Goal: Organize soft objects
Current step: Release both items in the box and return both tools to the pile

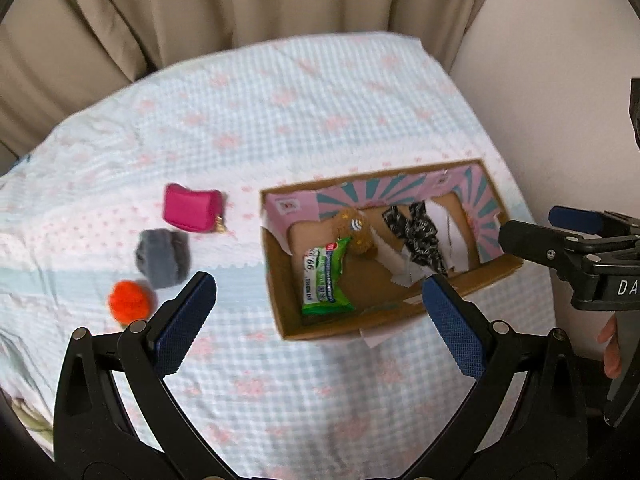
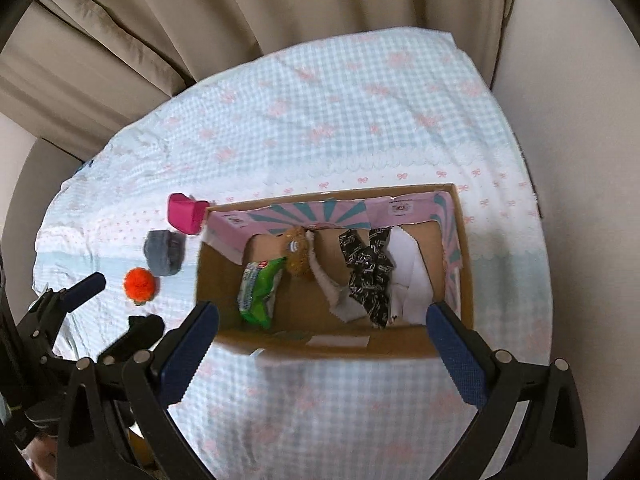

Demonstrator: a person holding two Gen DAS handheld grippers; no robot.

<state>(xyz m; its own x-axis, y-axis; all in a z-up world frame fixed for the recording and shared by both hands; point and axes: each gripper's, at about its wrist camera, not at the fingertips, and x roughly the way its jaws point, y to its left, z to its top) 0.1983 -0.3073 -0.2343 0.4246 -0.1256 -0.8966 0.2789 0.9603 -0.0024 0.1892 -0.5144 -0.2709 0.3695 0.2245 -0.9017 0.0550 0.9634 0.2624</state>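
Observation:
An open cardboard box point(image 1: 276, 292) point(image 2: 208, 280) sits on the table. Inside lie a green wipes packet point(image 1: 326, 280) point(image 2: 260, 290), a brown plush toy point(image 1: 358, 234) point(image 2: 298, 254), a black-and-white patterned cloth point(image 1: 420, 236) point(image 2: 368, 272) and a white cloth point(image 1: 448, 232) point(image 2: 412, 276). Left of the box lie a pink pouch point(image 1: 192, 208) point(image 2: 184, 214), a grey rolled cloth point(image 1: 162, 258) point(image 2: 164, 252) and an orange pompom point(image 1: 130, 300) point(image 2: 139, 284). My left gripper point(image 1: 320, 316) point(image 2: 120, 304) is open and empty above the box's near-left part. My right gripper point(image 2: 320, 332) point(image 1: 540, 228) is open and empty over the box's near edge.
The table wears a blue-checked cloth with pink bows point(image 1: 300, 120) point(image 2: 340, 120). Beige curtains point(image 1: 200, 8) point(image 2: 200, 20) hang behind it. A pale wall point(image 1: 540, 80) stands at the right.

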